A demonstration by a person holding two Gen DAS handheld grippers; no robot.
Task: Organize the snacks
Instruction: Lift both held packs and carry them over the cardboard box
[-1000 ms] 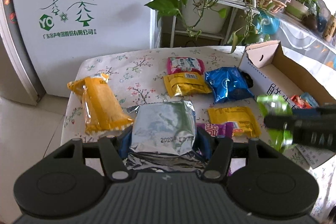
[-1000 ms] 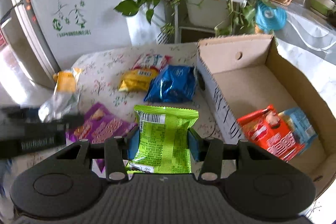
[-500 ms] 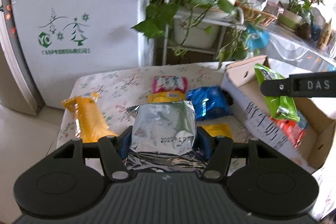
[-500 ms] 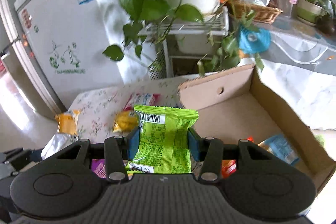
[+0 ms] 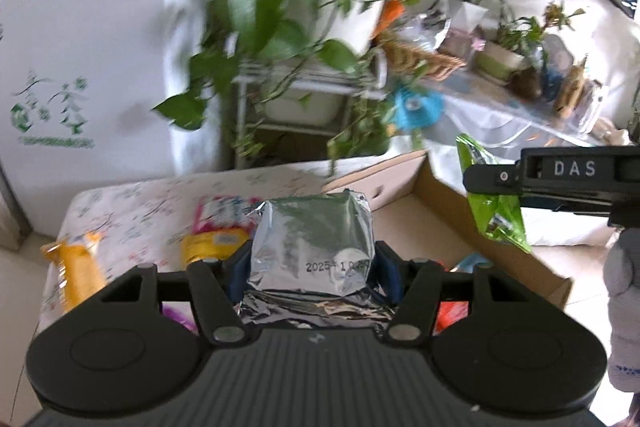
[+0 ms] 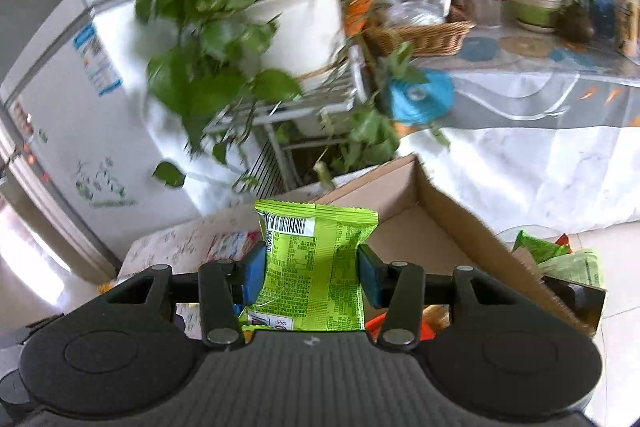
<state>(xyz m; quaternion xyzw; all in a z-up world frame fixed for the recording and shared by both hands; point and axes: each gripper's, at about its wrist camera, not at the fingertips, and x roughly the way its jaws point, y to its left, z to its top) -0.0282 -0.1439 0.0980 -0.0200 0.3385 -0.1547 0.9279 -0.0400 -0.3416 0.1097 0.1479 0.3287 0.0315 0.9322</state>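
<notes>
My left gripper [image 5: 312, 267] is shut on a silver foil snack packet [image 5: 312, 239], held up over the near end of the open cardboard box [image 5: 404, 183]. My right gripper [image 6: 312, 275] is shut on a green snack packet [image 6: 316, 267], lifted above the same cardboard box [image 6: 440, 223]. From the left wrist view the right gripper [image 5: 480, 183] shows at the right, over the box, with the green packet [image 5: 496, 203] hanging from it. On the floral tablecloth [image 5: 132, 211] lie a long orange packet [image 5: 76, 271], a yellow packet [image 5: 212, 247] and a pink packet [image 5: 220, 211].
Red and blue packets [image 5: 452, 311] lie inside the box, mostly hidden by my fingers. Behind the table stand a white fridge [image 5: 80, 67], a rack with a trailing pot plant [image 5: 304, 27] and a counter with more pots [image 5: 500, 59]. A gloved hand [image 5: 624, 307] is at the right edge.
Both grippers rose and moved right from over the table toward the box, each keeping its packet. The blue and lower yellow packets dropped out of the left view.
</notes>
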